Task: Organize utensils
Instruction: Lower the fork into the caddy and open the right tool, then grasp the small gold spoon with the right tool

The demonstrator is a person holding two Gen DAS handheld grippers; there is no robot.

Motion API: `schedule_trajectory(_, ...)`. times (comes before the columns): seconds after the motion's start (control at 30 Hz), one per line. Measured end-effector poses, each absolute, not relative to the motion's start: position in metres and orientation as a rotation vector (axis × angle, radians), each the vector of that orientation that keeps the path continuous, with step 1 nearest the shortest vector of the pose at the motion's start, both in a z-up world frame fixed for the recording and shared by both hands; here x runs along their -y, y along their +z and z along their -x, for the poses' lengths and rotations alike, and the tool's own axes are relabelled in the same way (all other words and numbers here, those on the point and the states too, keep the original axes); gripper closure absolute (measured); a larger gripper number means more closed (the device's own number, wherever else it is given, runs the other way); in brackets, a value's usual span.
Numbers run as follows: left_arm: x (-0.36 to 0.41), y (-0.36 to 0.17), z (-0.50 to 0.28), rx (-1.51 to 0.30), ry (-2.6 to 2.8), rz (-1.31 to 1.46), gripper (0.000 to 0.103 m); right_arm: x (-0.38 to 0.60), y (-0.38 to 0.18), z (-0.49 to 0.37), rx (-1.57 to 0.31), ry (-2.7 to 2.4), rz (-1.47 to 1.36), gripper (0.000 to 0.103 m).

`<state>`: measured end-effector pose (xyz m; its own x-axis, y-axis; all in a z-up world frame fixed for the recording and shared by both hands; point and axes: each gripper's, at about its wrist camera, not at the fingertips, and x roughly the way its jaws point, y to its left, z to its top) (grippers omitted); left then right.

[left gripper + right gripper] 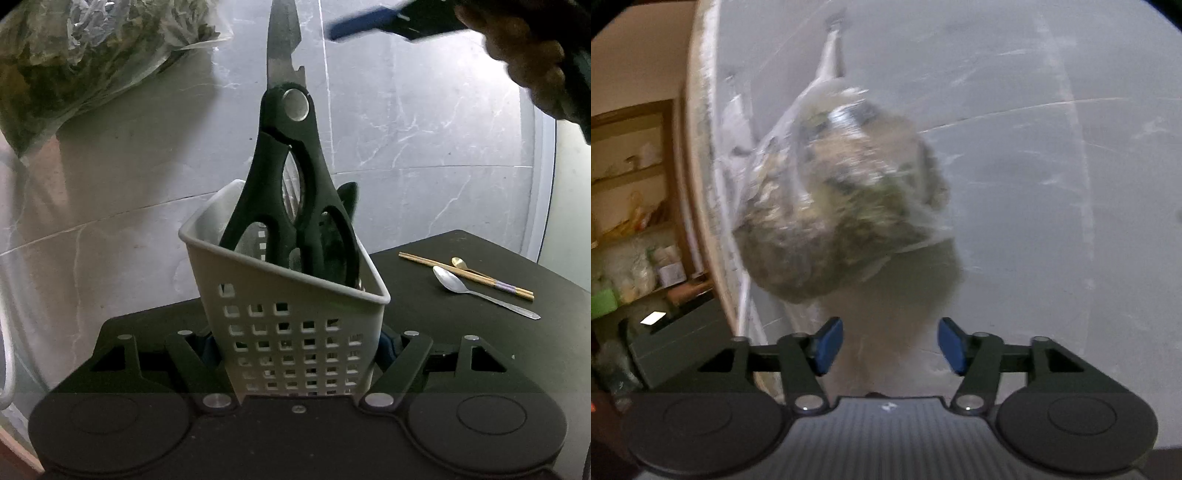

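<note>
The scissors (286, 166) stand handles-down in the grey perforated holder (291, 332), blades pointing up well above its rim, so that item looks dealt with; the step in hand seems to be fetching the next utensil. The left gripper (295, 350) is closed on the holder's lower walls, steadying it on the dark tabletop (443, 332). The right gripper (890, 345) has nothing between its blue pads (827, 345), which stand wide apart; in its own view it faces the grey marbled wall (1034, 184) and a hanging clear bag (842, 206) of greenish stuff, blurred. From the left camera it shows above and to the right of the holder, clear of the scissor tips, with the person's hand (532, 62) behind it.

Still outside the holder, lying to its right on the tabletop, are a pair of wooden chopsticks (465, 275), a small gold spoon (460, 264) touching or just behind them, and a steel spoon (480, 291) just in front. Besides the scissors, something dark sits behind them in the holder; what it is cannot be told.

The next move likely calls for swinging the right gripper down toward those utensils, picking one thin item flat off the surface, then lowering it beside the scissors without knocking them.
</note>
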<state>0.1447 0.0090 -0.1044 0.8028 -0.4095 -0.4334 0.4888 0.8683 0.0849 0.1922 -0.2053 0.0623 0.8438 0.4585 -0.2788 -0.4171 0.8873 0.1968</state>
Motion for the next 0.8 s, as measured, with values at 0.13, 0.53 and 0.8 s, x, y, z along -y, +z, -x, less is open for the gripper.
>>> schedule_trajectory(0.13,-0.011,-0.105,-0.146,-0.414,-0.497,-0.197,0.026,0.241,0.052,-0.163,-0.34,0.293,-0.182,0.013)
schedule_trajectory(0.53,0.012,-0.102,-0.143,-0.425,-0.475,-0.193,0.026,0.353,-0.068,-0.135,-0.789,-0.067,-0.146,0.005)
schedule_trajectory(0.8,0.065,-0.103,-0.135,-0.44,-0.3,-0.163,0.026,0.427,-0.123,-0.228,-0.892,0.236,-0.06,0.037)
